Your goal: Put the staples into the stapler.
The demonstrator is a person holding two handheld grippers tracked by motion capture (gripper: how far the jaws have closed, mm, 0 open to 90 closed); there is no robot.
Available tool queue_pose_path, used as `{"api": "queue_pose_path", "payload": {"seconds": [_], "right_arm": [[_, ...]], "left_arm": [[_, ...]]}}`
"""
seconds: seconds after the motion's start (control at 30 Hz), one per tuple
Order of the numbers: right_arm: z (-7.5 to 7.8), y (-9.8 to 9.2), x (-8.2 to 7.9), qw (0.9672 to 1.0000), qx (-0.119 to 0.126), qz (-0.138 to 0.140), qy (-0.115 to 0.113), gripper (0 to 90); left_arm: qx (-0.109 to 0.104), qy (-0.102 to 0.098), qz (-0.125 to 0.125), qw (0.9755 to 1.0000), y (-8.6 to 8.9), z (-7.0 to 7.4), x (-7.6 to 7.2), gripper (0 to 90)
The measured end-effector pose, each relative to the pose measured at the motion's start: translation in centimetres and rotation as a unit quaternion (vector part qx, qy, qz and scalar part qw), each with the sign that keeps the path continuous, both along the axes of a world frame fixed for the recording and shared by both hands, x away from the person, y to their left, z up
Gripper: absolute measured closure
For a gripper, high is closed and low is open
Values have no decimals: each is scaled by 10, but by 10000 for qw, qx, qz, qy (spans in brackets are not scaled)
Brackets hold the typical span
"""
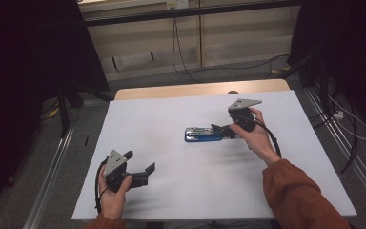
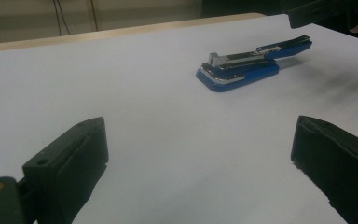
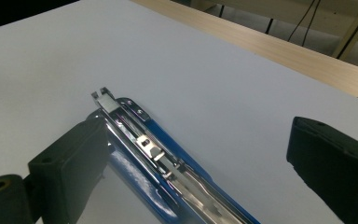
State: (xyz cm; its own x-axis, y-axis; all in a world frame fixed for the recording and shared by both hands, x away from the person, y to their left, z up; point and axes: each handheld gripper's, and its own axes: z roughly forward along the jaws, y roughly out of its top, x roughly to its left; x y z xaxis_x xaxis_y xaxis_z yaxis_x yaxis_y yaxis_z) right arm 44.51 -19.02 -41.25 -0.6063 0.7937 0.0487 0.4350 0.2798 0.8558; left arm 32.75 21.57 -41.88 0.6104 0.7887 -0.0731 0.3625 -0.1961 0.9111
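A blue stapler point(image 1: 201, 134) with a chrome top lies flat near the middle of the white table point(image 1: 162, 109). My right gripper point(image 1: 222, 130) is at its right end, pointing left along it. In the right gripper view the stapler point(image 3: 165, 158) runs between the wide-apart jaws, close to the left jaw, and my right gripper point(image 3: 198, 135) is open and not clamping it. Near the front left of the table my left gripper point(image 1: 141, 161) is held open and holds nothing. In the left gripper view the stapler point(image 2: 242, 65) lies well ahead of my left gripper point(image 2: 200, 135).
A wooden strip point(image 1: 200, 89) runs along the table's far edge. Behind it are the floor, cables point(image 1: 178, 52) and a pale wall. Dark stands flank the table. A hand and an orange sleeve point(image 1: 298, 191) reach in from the lower right.
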Motion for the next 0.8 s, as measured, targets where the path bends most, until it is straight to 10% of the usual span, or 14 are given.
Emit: {"api": "queue_pose_path", "payload": {"seconds": [0.8], "right_arm": [[-7, -35, -48, 9966, 97, -656, -494, 52]], "left_arm": [[65, -40, 80, 9999, -1, 1, 0, 42]]}}
